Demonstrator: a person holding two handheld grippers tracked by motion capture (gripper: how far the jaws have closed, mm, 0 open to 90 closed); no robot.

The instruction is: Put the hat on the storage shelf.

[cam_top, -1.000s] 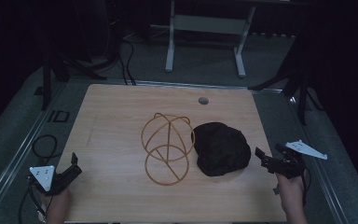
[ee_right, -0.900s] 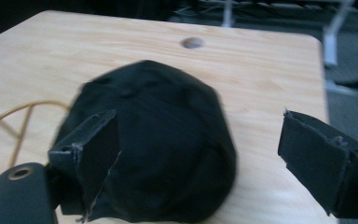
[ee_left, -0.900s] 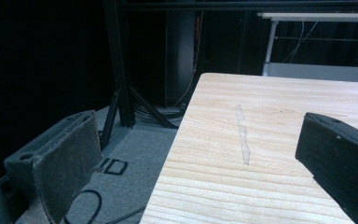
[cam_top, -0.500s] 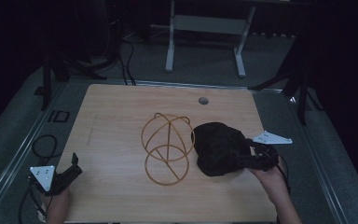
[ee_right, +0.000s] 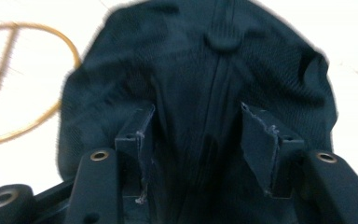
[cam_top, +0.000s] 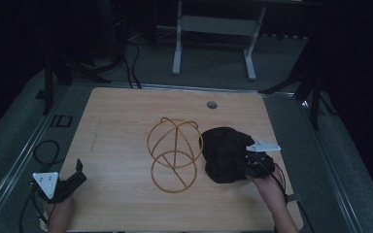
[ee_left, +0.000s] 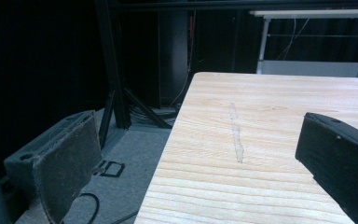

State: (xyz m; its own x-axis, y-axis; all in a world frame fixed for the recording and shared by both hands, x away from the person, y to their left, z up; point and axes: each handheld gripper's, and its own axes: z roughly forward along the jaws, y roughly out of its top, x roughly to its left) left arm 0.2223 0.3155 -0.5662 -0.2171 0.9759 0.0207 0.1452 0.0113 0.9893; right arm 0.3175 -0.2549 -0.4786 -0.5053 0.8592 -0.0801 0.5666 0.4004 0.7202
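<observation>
Black cap point(cam_top: 226, 154) at table's point(cam_top: 126, 121) 4 o'clock, beside wire stand point(cam_top: 174, 154); not yet gripped or mounted.
Right gripper point(cam_top: 253, 165) spread over cap; left gripper point(cam_top: 73, 182) spread, idle at 8 o'clock.

Wire frame point(ee_right: 9, 84) blurred, cut off at left edge; black cap point(ee_right: 200, 93) lower part hidden behind jaws

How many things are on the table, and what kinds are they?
Wire frame: 1
Black cap: 1
Grippers: 2, the left gripper open at the table's near corner, the right gripper open over the cap
Total: 4
</observation>
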